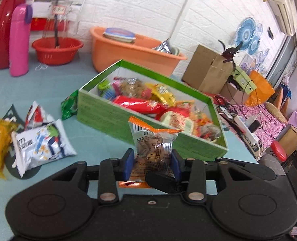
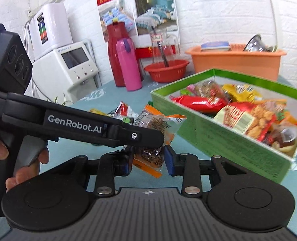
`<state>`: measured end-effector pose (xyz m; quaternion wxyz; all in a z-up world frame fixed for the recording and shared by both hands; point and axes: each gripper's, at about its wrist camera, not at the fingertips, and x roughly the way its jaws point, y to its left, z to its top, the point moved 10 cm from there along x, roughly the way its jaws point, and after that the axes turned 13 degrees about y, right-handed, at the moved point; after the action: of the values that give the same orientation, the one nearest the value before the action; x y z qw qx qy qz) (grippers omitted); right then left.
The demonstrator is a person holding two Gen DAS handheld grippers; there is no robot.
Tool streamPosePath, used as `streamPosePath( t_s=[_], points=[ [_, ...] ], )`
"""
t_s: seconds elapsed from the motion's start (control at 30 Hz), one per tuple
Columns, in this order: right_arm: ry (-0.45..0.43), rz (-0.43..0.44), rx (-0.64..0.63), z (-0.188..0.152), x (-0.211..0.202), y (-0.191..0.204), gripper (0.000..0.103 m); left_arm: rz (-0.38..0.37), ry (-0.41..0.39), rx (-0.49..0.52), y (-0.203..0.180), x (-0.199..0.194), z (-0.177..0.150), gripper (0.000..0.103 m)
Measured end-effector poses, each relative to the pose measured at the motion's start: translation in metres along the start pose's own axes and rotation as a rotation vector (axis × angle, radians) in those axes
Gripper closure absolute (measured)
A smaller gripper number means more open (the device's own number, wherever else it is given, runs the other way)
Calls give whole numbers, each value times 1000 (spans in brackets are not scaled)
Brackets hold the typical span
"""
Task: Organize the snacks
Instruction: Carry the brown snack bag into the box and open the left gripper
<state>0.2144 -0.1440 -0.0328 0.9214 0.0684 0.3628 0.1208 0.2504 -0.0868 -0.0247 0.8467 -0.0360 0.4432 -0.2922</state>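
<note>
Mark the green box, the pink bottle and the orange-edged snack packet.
green box (image 1: pixel 100 110): left wrist view, on its near outer wall.
pink bottle (image 1: pixel 18 44): left wrist view, on the middle of its body.
orange-edged snack packet (image 1: pixel 153 144): left wrist view, on its clear printed face.

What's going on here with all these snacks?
A person is sorting snacks into a green box already holding many packets. Both handheld grippers, left gripper and right gripper, have the same orange-edged snack packet between their fingers, just in front of the box. More packets lie on the table beside it.
</note>
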Motion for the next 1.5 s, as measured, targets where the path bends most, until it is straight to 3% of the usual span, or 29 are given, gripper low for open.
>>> streamPosePath(
  t_s=[0.3, 0.63, 0.87, 0.93, 1.03, 1.17, 1.27, 1.33, 1.5],
  points=[
    [-134, -62, 27, 21, -42, -39, 46, -41, -39, 111, -56, 11, 42, 21],
    [-185, -130, 106, 37, -57, -101, 48, -96, -21, 145, -89, 62, 85, 22],
    [-203, -143, 127, 47, -45, -130, 49, -80, -30, 142, -84, 88, 106, 21],
    [-193, -170, 133, 48, -35, -140, 48, -36, -42, 127, -75, 94, 109, 0],
    [-156, -235, 135, 42, -19, -156, 45, -9, -48, 90, -60, 94, 102, 0],
    [-124, -234, 169, 31, -16, -165, 43, 2, -32, 71, -49, 89, 94, 0],
    [-139, -215, 185, 30, -24, -159, 32, 1, -34, 54, -46, 80, 88, 0],
    [-157, -215, 178, 32, -32, -152, 15, 1, -39, 43, -45, 72, 84, 0],
    [-194, -211, 146, 36, -56, -128, 3, 42, -71, 20, -42, 43, 75, 0]
  ],
)
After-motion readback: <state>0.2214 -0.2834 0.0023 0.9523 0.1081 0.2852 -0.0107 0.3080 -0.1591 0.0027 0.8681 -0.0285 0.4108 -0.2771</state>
